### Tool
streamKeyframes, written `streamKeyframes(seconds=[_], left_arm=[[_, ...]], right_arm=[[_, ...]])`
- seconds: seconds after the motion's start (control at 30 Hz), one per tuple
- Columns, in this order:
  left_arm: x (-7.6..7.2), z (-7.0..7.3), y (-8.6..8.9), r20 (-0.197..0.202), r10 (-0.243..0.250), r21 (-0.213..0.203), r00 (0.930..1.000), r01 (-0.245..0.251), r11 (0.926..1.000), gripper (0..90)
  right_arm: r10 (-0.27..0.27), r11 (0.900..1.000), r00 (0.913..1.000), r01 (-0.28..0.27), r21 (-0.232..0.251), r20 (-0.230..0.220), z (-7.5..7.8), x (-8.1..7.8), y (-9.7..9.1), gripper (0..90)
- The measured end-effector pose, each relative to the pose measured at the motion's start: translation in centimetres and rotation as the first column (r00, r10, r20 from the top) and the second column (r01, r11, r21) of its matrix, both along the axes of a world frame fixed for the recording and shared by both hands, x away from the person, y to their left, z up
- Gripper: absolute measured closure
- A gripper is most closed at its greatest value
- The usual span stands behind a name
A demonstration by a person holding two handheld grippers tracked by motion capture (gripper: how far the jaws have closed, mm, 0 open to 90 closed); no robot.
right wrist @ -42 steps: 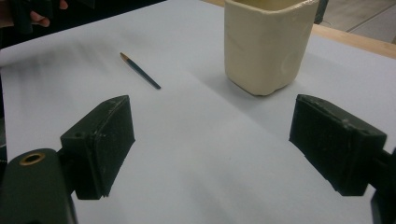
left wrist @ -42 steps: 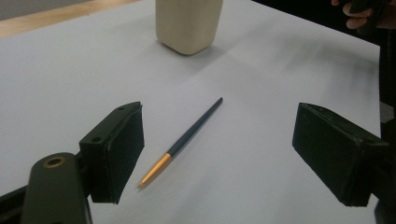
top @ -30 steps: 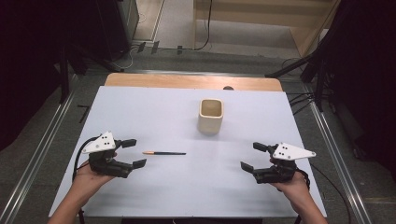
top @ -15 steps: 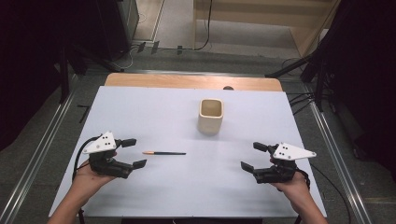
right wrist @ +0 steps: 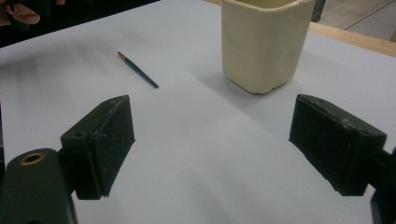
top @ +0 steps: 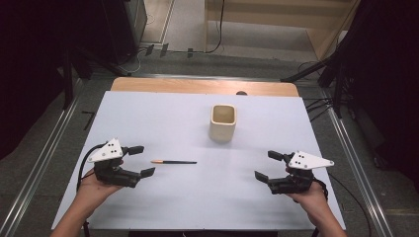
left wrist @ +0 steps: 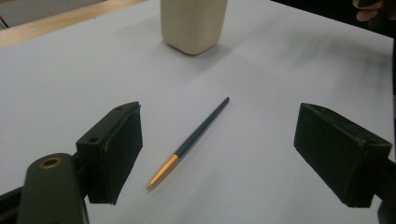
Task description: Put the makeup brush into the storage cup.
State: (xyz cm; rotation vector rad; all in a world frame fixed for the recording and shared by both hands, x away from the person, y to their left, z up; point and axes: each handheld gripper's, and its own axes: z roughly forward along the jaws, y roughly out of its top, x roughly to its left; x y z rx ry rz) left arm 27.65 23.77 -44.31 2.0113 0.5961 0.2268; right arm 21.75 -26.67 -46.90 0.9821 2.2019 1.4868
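Observation:
A thin dark pen with an orange-gold tip [top: 174, 162] lies flat on the white table, left of centre. In the left gripper view the pen [left wrist: 191, 140] rests just ahead, between the two jaws. My left gripper [top: 140, 160] is open and empty, a short way left of the pen. A cream square cup [top: 223, 122] stands upright behind the middle of the table; the same cup [right wrist: 263, 42] appears in the right gripper view. My right gripper [top: 269, 165] is open and empty at the front right.
The white table top [top: 163, 118] has a wooden strip [top: 202, 87] along its far edge. Metal rails run down both sides on the floor. Dark equipment and cables stand beyond the table.

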Motion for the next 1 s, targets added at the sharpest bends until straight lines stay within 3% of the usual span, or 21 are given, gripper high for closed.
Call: streamKeyframes(seconds=[0.67,1.0], left_arm=[[2.0,-0.6,-1.3,-0.010,0.025,0.014,0.9996,-0.025,0.9996,17.1],[3.1,-0.6,-1.4,-0.023,0.072,-0.013,0.9972,-0.072,0.9973,17.2]], right_arm=[[-0.006,1.0000,1.0000,0.006,-0.002,-0.005,-0.1,0.0,-0.1,14.7],[-0.012,0.9999,0.9999,0.012,0.001,-0.007,-0.1,0.0,-0.2,14.6]])
